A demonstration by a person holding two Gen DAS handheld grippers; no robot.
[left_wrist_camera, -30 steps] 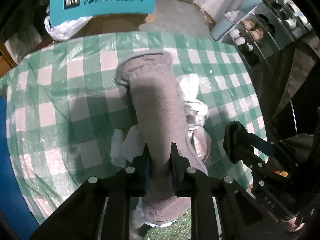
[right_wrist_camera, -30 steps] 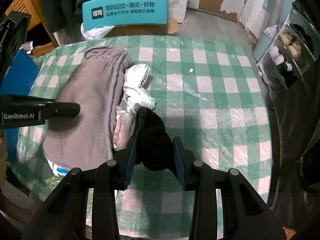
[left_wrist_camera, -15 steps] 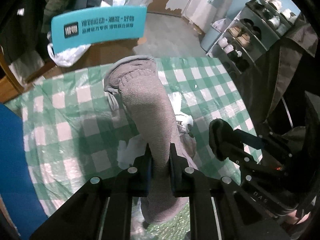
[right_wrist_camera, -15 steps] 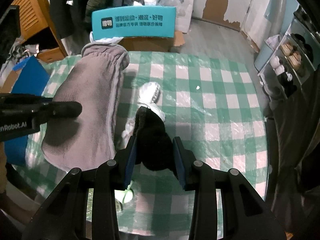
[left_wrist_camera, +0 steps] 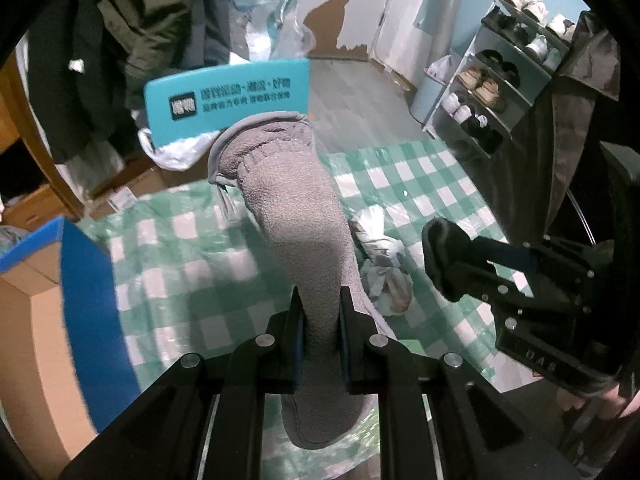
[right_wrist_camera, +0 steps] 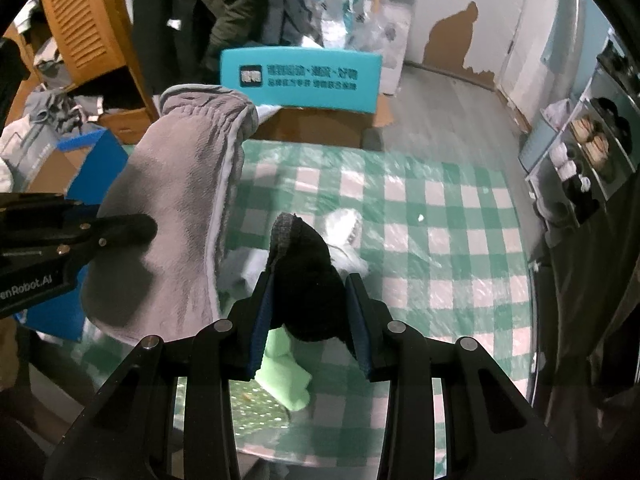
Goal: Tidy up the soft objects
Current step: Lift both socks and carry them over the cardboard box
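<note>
My left gripper (left_wrist_camera: pixel 320 300) is shut on a long grey fleece garment (left_wrist_camera: pixel 298 216), which hangs lifted above the green checked tablecloth (left_wrist_camera: pixel 184 272). The same grey garment (right_wrist_camera: pixel 176 200) shows at the left of the right wrist view, with the left gripper's fingers (right_wrist_camera: pixel 120 230) pinching it. My right gripper (right_wrist_camera: pixel 308 284) is shut on a bundle of black cloth (right_wrist_camera: pixel 308 272), also raised off the table; it appears as the black cloth (left_wrist_camera: pixel 444 256) at the right of the left wrist view. White crumpled cloths (left_wrist_camera: pixel 380 248) and a light green piece (right_wrist_camera: pixel 286 376) lie on the table below.
A teal sign (left_wrist_camera: pixel 228 98) stands behind the table over a cardboard box (right_wrist_camera: pixel 316 126). A blue-edged box (left_wrist_camera: pixel 92 320) sits at the left. A shoe rack (left_wrist_camera: pixel 492 92) is at the far right, with hanging dark coats (right_wrist_camera: pixel 224 4) at the back.
Both grippers have risen with their cloths: the grey garment now hangs clear of the table, the black bundle is higher, and a light green piece has come into sight beneath it.
</note>
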